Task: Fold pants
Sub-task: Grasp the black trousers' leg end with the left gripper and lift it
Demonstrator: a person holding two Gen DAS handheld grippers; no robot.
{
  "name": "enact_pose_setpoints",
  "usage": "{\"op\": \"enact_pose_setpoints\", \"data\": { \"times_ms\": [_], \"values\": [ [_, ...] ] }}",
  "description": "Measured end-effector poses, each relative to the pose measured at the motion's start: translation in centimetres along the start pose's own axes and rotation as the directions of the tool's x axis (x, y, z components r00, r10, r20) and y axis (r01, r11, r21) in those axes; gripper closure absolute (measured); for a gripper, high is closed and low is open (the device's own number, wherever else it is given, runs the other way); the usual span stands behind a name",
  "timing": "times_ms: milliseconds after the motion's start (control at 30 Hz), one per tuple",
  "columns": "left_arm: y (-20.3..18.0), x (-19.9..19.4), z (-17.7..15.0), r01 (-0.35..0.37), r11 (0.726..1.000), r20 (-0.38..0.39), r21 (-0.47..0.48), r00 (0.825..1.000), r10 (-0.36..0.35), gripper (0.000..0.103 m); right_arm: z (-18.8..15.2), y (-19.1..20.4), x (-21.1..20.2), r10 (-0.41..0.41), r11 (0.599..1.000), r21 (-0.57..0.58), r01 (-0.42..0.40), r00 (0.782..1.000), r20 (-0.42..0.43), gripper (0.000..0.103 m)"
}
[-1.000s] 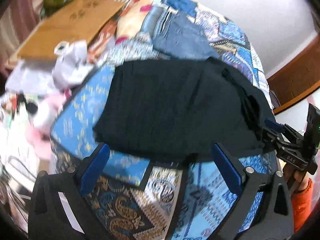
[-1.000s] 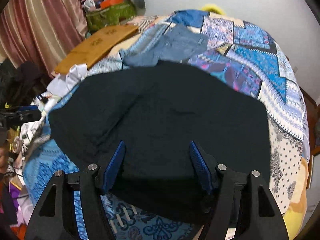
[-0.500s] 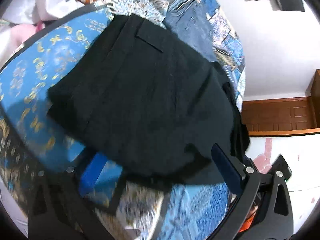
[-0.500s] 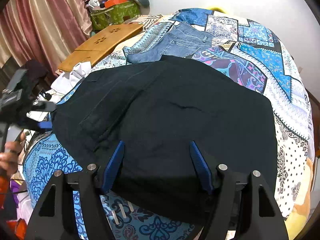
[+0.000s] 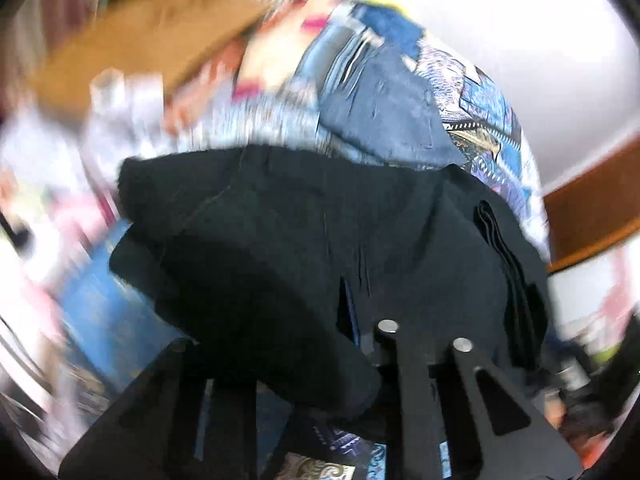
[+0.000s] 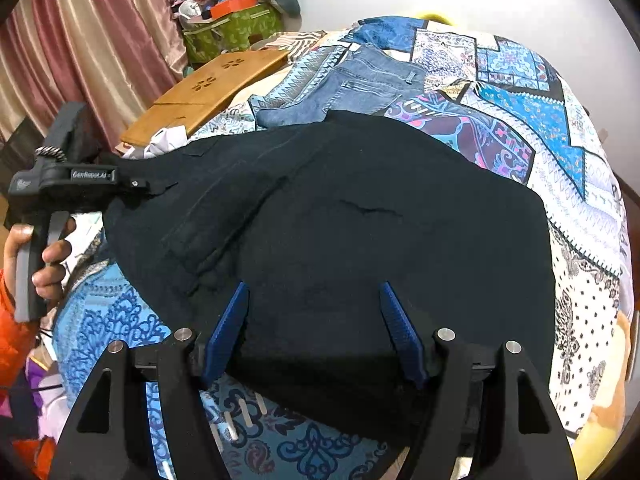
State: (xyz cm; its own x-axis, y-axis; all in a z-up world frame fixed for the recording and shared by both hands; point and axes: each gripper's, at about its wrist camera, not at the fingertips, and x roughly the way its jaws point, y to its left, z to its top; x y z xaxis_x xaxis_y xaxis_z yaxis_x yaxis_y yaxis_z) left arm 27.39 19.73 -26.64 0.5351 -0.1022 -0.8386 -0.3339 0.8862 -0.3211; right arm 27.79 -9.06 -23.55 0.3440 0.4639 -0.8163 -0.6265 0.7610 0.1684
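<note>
Lifting the left edge of the black pants (image 6: 360, 232) seems to be the step in hand here. They're spread flat across the patterned bedspread (image 6: 520, 92), most of the way to the near edge of the bed. The left gripper (image 6: 138, 186) is clamped on the pants' left corner, and in its own blurry view the cloth is bunched up over the fingers, so it looks pinched tight. The right gripper (image 6: 316, 328) sits low at the near hem with its blue pads (image 6: 230, 324) spread apart and fabric lying between them, not squeezed yet.

To do this well, the person would probably want the right side to close on the hem before anything gets carried over, so both corners travel together and the fold lands square. Pulling with one side only would likely drag the whole thing crooked. Keeping the cloth low over the bed should stop it ballooning.

Count-wise: one pair of black pants, one pair of blue jeans (image 6: 352, 88) lying just beyond them, one wooden lap tray (image 6: 208, 88) off to the left, one green bag (image 6: 232, 32) by the curtain (image 6: 80, 40), and two grippers.
</note>
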Motion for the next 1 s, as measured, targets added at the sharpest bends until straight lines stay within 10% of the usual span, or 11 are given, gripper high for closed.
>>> {"op": "enact_pose_setpoints", "data": {
  "times_ms": [300,533,733,1000],
  "values": [
    [-6.3,-7.7,3.2,-0.256,0.943,0.34,0.214,0.924,0.173,0.088,-2.7,-5.9,-5.8,-0.106,0.983,0.157,0.09,0.99,0.094,0.038],
    [-12.0,-10.5,4.5,-0.231,0.924,0.428,0.304,0.9,0.084,0.089,-6.2,-8.6,-4.1,-0.123,0.97,0.21,0.122,0.992,-0.008,0.038],
    [-18.2,-10.6,3.4,-0.165,0.882,0.405,0.442,0.914,-0.032,0.09,-6.7,-8.8,-4.1,-0.109,0.972,0.214,0.102,0.994,0.02,0.037],
    [-23.7,-6.0,2.3,0.034,0.852,0.187,0.523,0.97,-0.154,0.091,-6.9,-8.9,-4.2,-0.102,0.973,0.212,0.092,0.994,0.036,0.037]
  ]
}}
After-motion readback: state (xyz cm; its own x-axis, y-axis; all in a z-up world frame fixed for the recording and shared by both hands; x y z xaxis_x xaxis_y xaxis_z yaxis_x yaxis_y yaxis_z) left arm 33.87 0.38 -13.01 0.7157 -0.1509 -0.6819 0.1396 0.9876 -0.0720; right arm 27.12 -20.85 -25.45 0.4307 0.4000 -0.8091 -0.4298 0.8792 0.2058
